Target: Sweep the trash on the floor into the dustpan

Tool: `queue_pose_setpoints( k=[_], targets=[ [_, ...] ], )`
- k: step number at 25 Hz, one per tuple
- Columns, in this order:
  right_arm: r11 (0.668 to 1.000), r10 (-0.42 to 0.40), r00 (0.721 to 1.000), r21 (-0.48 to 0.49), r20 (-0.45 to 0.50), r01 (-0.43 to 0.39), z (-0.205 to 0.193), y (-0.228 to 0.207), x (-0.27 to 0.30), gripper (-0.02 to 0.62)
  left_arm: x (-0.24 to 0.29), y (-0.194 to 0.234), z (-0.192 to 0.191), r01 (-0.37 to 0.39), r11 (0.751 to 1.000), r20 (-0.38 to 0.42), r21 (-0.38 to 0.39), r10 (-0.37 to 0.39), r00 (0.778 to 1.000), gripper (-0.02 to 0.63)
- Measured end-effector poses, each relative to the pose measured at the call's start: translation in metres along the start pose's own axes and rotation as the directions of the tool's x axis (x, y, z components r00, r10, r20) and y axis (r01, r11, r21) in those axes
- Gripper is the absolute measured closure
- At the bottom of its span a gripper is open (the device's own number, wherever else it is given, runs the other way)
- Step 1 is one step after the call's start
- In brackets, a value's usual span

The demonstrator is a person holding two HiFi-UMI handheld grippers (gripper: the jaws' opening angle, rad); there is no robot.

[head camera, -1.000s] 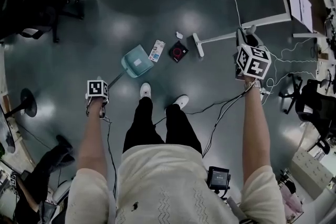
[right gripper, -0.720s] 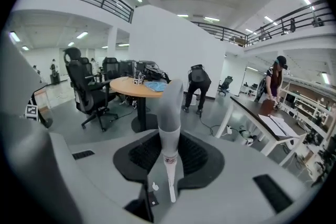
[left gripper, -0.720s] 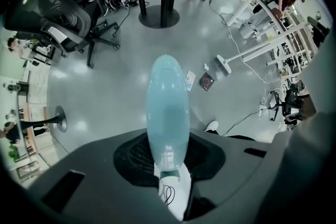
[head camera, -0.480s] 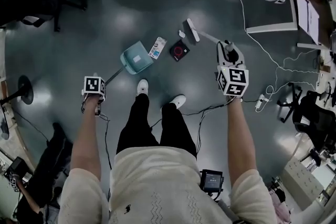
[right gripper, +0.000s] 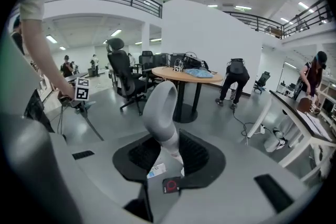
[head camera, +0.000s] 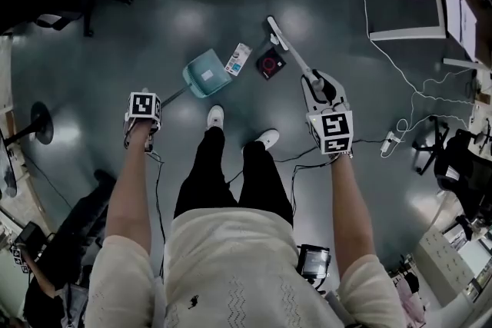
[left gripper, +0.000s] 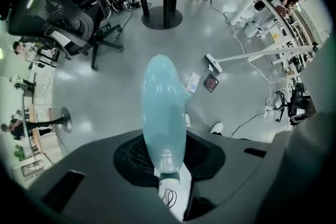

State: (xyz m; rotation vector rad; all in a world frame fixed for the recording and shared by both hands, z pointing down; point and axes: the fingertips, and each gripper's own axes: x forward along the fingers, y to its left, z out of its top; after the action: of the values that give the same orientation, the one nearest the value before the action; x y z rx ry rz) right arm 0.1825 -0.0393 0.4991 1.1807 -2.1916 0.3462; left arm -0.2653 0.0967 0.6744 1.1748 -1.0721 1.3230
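- Brings the right gripper (head camera: 321, 87) leftward since one second ago, and with it swings the broom head (head camera: 273, 30) from the right of the trash to the far side of it.
- Clamps the right gripper narrowly on the grey broom handle (right gripper: 161, 113), which rises between the jaws in the right gripper view.
- Runs the broom handle in the head view from the right gripper up and left to the broom head.
- Keeps the left gripper (head camera: 151, 113) closed on the teal dustpan handle (left gripper: 164, 113), at much the same place as before.
- Rests the dustpan (head camera: 205, 73) on the floor (head camera: 154, 27), ahead of the left gripper, with its handle slanting back to that gripper.
- Leaves two pieces of trash on the floor: a white-and-blue packet (head camera: 239, 58) just beside the dustpan's right edge, and a black packet (head camera: 270, 64) with a red ring just to the right of the first.
- Sets the broom head near the black packet, on the side away from the person and apart from it.
- Plants two white shoes (head camera: 215, 117) on the near side of the dustpan and the packets.
- Shows, in the right gripper view, a round worktop (right gripper: 189, 75) on a dark pedestal beyond the broom handle.
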Motion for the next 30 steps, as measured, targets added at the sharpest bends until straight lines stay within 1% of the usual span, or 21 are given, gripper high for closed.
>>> queue_pose_setpoints(
  k=[4, 8, 12, 14, 16, 19, 20, 24, 30],
  targets=[
    [0.999, 0.045, 0.999, -0.004, -0.014, -0.045, -0.006, 0.033, -0.005, 0.482, 0.002, 0.003, 0.000, -0.005, 1.000, 0.011, -0.005, 0.005, 1.000, 0.500],
    [0.997, 0.082, 0.997, 0.009, -0.015, -0.081, -0.004, 0.061, -0.011, 0.480, 0.006, -0.002, -0.001, -0.003, 1.000, -0.001, 0.006, 0.003, 1.000, 0.500],
    [0.993, 0.105, 0.994, 0.045, 0.004, -0.105, 0.003, 0.089, -0.013, 0.479, 0.006, -0.012, 0.000, 0.016, 0.998, 0.004, 0.059, -0.016, 1.000, 0.502],
    [0.991, 0.117, 0.993, 0.061, 0.014, -0.118, 0.006, 0.104, -0.012, 0.477, 0.012, -0.017, -0.002, 0.030, 0.997, -0.001, 0.067, -0.030, 1.000, 0.508],
    [0.989, 0.130, 0.991, 0.073, 0.023, -0.131, 0.011, 0.119, -0.011, 0.477, 0.018, -0.024, -0.002, 0.048, 0.997, -0.001, 0.064, -0.049, 0.999, 0.512],
    [0.984, 0.150, 0.988, 0.088, 0.036, -0.152, 0.019, 0.137, -0.011, 0.476, 0.018, -0.041, 0.002, 0.128, 0.991, 0.021, 0.040, -0.129, 0.991, 0.512],
    [0.983, 0.158, 0.987, 0.092, 0.039, -0.160, 0.022, 0.143, -0.011, 0.474, 0.018, -0.045, 0.003, 0.143, 0.989, 0.031, 0.028, -0.144, 0.989, 0.512],
    [0.975, 0.189, 0.981, 0.110, 0.054, -0.194, 0.027, 0.156, -0.014, 0.474, 0.019, -0.057, 0.009, 0.133, 0.991, 0.071, 0.018, -0.134, 0.988, 0.522],
    [0.961, 0.257, 0.965, 0.092, 0.053, -0.261, 0.033, 0.177, -0.016, 0.474, 0.020, -0.051, 0.011, 0.145, 0.989, 0.073, 0.002, -0.145, 0.987, 0.529]
  ],
)
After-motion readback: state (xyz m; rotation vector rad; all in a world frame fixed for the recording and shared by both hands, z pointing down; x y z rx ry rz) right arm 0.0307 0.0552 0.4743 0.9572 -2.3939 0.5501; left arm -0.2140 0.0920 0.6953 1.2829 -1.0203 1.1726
